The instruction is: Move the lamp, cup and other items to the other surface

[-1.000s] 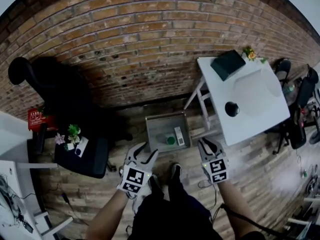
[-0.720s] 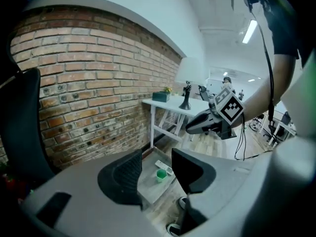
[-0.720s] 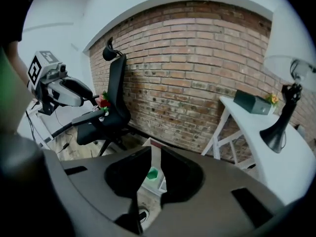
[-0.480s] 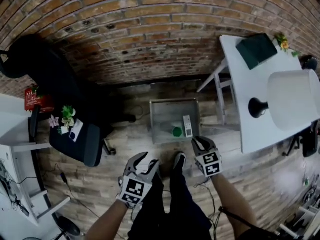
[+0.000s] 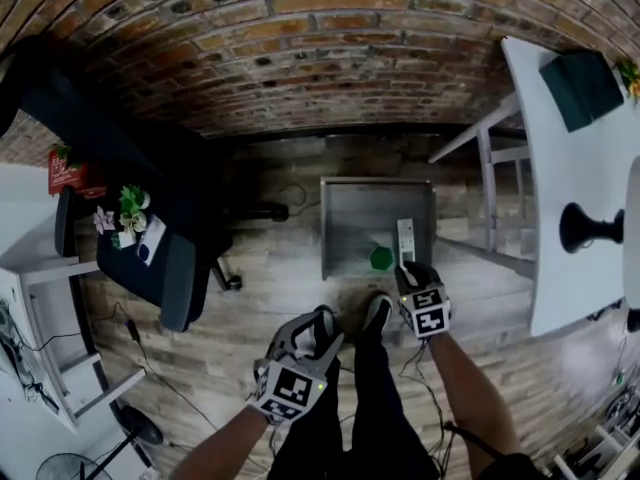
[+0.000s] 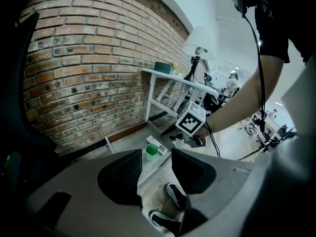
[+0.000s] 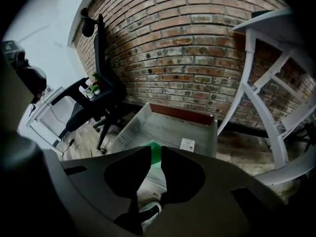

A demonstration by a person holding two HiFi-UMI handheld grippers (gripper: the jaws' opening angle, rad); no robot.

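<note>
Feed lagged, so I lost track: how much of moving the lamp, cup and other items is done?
Seemingly done: the lamp and a dark book sit on the white table. In hand: nothing; the right gripper hovers, jaws apart, by the green cup in the floor tray, and the left gripper is empty too. Left: the cup and the white item beside it.

One lamp (image 5: 583,228), one green cup (image 5: 381,258), one box (image 5: 362,208), one chair (image 5: 165,273).
</note>
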